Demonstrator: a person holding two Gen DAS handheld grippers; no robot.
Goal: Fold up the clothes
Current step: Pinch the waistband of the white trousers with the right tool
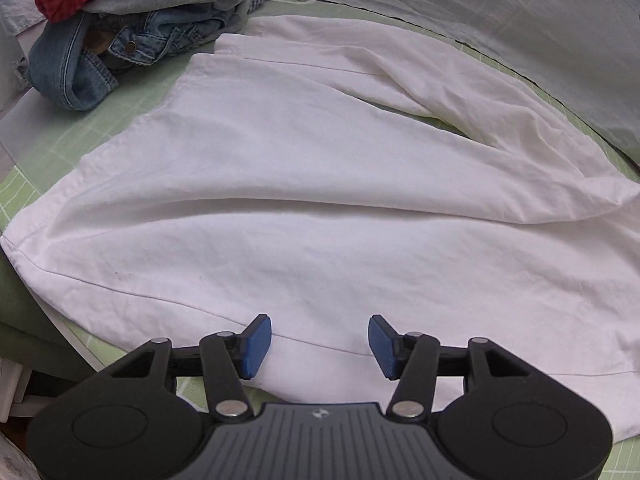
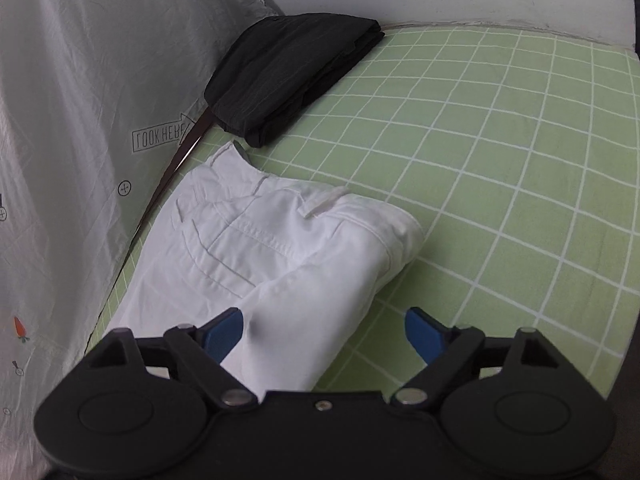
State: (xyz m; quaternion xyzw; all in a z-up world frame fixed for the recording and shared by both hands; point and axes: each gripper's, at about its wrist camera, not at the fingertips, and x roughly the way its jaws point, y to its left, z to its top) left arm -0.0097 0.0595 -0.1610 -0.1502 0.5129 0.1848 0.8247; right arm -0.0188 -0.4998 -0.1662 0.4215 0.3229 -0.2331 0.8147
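A: How are the jaws found?

B: On the left gripper (image 1: 320, 344) the jaws are seen apart, with nothing clamped; only the near hem of the white trousers (image 1: 304, 208) is crossed by the gap. On the right gripper (image 2: 324, 336) the jaws are also apart, and the waist end of the trousers (image 2: 280, 240) is lying between and beyond them, ungripped.

A: And what has been done?

B: One dark garment (image 2: 288, 72) is seen folded and set aside on the green checked bed sheet (image 2: 500, 168). The trousers are spread along the bed, the legs partly overlapped and still wrinkled, so their folding is judged barely begun.

A: What is left?

B: A heap of jeans and other clothes (image 1: 120, 36) is left unfolded at the far corner.
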